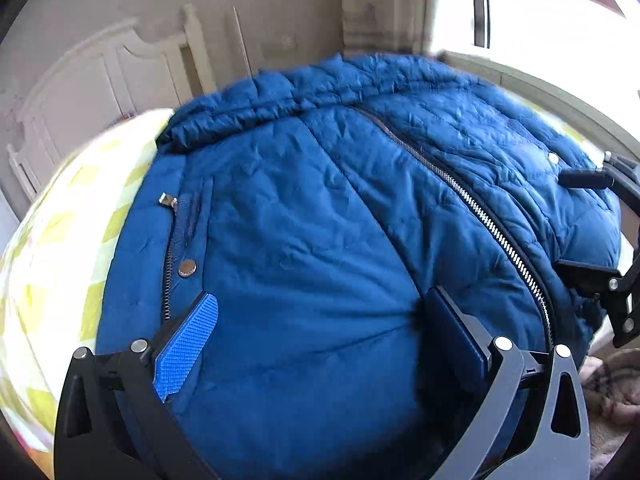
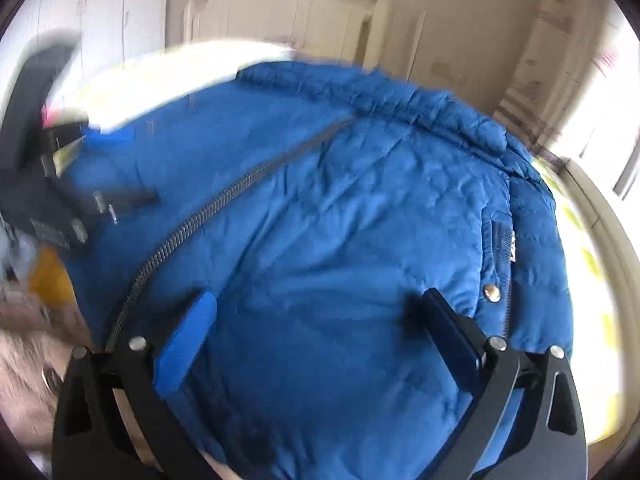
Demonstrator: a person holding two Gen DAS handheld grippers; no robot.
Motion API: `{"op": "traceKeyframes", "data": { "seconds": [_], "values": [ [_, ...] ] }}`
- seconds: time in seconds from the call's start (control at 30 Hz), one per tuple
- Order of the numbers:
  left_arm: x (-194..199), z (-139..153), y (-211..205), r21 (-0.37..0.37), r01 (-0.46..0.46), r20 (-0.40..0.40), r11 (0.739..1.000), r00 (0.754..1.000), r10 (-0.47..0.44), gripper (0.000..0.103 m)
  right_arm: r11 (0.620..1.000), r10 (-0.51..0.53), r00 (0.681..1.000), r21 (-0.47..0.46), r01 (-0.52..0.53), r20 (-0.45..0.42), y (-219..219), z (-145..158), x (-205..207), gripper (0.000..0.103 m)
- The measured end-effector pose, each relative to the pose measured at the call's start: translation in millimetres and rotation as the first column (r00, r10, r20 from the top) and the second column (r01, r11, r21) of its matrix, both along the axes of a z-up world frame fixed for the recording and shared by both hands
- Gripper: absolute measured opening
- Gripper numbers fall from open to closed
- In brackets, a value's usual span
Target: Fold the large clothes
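The blue padded jacket (image 1: 320,216) is spread front-up on the yellow-patterned bed (image 1: 60,240), its collar at the far side and its central zip (image 1: 472,200) closed. No fold is seen yet, so the task is judged barely begun, with all the folding left. The left gripper (image 1: 316,332) and right gripper (image 2: 312,328) are held wide apart over the near hem, with nothing gripped. No container is visible in either view.

Checked bedsheet (image 1: 64,240) (perhaps yellow), window (image 1: 560,12)
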State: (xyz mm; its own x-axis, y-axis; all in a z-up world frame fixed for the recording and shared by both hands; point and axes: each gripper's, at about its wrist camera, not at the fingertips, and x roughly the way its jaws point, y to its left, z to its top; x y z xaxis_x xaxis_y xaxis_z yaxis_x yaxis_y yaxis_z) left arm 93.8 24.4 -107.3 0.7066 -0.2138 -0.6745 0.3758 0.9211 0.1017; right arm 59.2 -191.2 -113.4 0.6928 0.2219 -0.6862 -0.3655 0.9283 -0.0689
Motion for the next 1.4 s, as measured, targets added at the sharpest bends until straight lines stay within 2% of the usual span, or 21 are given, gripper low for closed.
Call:
{"op": "traceKeyframes", "data": {
  "seconds": [0.03, 0.1, 0.23, 0.3, 0.37, 0.5, 0.57, 0.63, 0.7, 0.8, 0.93, 1.03, 1.1, 1.13, 1.17, 1.2, 1.23, 1.27, 1.3, 1.37, 1.4],
  "values": [
    [2.1, 0.0, 1.8, -0.013, 0.002, -0.015, 1.0, 1.0, -0.002, 0.099, 0.999, -0.006, 1.0, 0.036, 0.007, -0.026, -5.4, -1.1, 2.6, 0.1],
    [4.1, 4.6, 5.5, -0.012, 0.001, -0.042, 1.0, 0.999, -0.002, 0.099, 1.0, -0.009, 0.999, -0.002, 0.009, -0.038, -6.8, 4.3, 1.3, 0.1],
    [-12.1, 10.3, 26.4, -0.039, -0.038, -0.014, 0.999, 0.999, 0.037, 0.099, 0.999, -0.009, 0.999, -0.052, 0.011, 0.04, -5.5, 16.5, -19.8, 0.1],
    [-15.5, -0.6, 40.2, -0.059, -0.061, -0.046, 0.996, 0.997, 0.059, 0.099, 0.999, -0.024, 1.0, -0.043, 0.023, -0.011, -11.6, 0.3, -19.0, 0.1],
    [-23.4, -3.7, 50.1, -0.102, -0.05, -0.029, 0.994, 0.998, 0.047, 0.099, 1.0, -0.025, 1.0, -0.002, 0.025, 0.012, -17.0, -5.4, -22.6, 0.1],
    [-32.0, 7.0, 48.3, -0.042, -0.069, 0.008, 0.997, 0.998, 0.069, 0.099, 0.997, -0.034, 0.999, -0.064, 0.036, 0.029, -11.4, 6.1, -31.6, 0.1],
    [-36.0, 14.6, 55.8, -0.054, -0.085, 0.033, 0.995, 0.996, 0.087, 0.099, 0.997, -0.08, 0.993, -0.015, 0.081, 0.085, -27.1, 16.8, -44.8, 0.1],
    [-37.5, 20.1, 72.4, -0.092, -0.12, 0.038, 0.988, 0.992, 0.124, 0.099, 0.988, -0.143, 0.985, 0.065, 0.137, 0.092, -53.2, 20.7, -56.3, 0.1],
    [-34.9, 18.8, 89.1, -0.122, -0.154, 0.013, 0.98, 0.988, 0.157, 0.099, 0.965, -0.218, 0.974, 0.159, 0.207, 0.056, -91.6, 14.4, -67.3, 0.1],
    [-30.4, 11.6, 107.5, -0.14, -0.203, -0.026, 0.969, 0.979, 0.202, 0.099, 0.926, -0.295, 0.955, 0.239, 0.293, -0.031, -132.7, -2.8, -78.5, 0.1],
    [-27.5, -0.9, 115.9, -0.169, -0.204, -0.078, 0.964, 0.978, 0.193, 0.099, 0.909, -0.254, 0.962, 0.315, 0.271, -0.095, -153.8, -29.4, -82.4, 0.1],
    [-30.3, -3.4, 112.2, -0.147, -0.196, -0.059, 0.97, 0.98, 0.189, 0.099, 0.913, -0.228, 0.969, 0.324, 0.247, -0.096, -155.7, -43.0, -74.1, 0.1],
    [-30.3, -2.8, 113.2, -0.147, -0.185, -0.068, 0.972, 0.982, 0.177, 0.099, 0.894, -0.202, 0.969, 0.377, 0.242, -0.142, -161.6, -56.7, -60.3, 0.1],
    [-30.8, -2.5, 114.2, -0.148, -0.177, -0.073, 0.973, 0.983, 0.168, 0.098, 0.883, -0.188, 0.968, 0.403, 0.242, -0.169, -162.9, -63.8, -55.6, 0.098],
    [-32.9, -1.5, 116.1, -0.155, -0.168, -0.079, 0.974, 0.984, 0.157, 0.093, 0.877, -0.172, 0.969, 0.42, 0.232, -0.177, -161.1, -68.3, -54.4, 0.079],
    [-36.1, 0.5, 118.5, -0.17, -0.163, -0.076, 0.972, 0.985, 0.152, 0.079, 0.874, -0.145, 0.975, 0.44, 0.207, -0.17, -158.5, -71.7, -56.4, 0.068],
    [-37.9, 2.1, 120.0, -0.19, -0.155, -0.078, 0.97, 0.987, 0.142, 0.07, 0.878, -0.148, 0.98, 0.438, 0.192, -0.134, -156.6, -71.5, -60.8, 0.049],
    [-40.8, 4.1, 122.6, -0.216, -0.147, -0.087, 0.965, 0.988, 0.131, 0.055, 0.877, -0.138, 0.984, 0.449, 0.173, -0.11, -154.6, -69.6, -69.2, 0.031],
    [-44.6, 7.2, 126.2, -0.224, -0.158, -0.087, 0.962, 0.986, 0.141, 0.042, 0.876, -0.124, 0.988, 0.458, 0.152, -0.091, -152.9, -66.8, -74.1, 0.025],
    [-50.2, 11.2, 132.0, -0.215, -0.175, -0.081, 0.961, 0.984, 0.161, 0.029, 0.896, -0.111, 0.992, 0.425, 0.127, -0.063, -145.8, -58.8, -84.9, 0.019],
    [-53.4, 12.9, 136.8, -0.217, -0.18, -0.082, 0.959, 0.983, 0.166, 0.028, 0.903, -0.105, 0.993, 0.413, 0.117, -0.053, -143.2, -54.0, -91.1, 0.019]
  ]
}}
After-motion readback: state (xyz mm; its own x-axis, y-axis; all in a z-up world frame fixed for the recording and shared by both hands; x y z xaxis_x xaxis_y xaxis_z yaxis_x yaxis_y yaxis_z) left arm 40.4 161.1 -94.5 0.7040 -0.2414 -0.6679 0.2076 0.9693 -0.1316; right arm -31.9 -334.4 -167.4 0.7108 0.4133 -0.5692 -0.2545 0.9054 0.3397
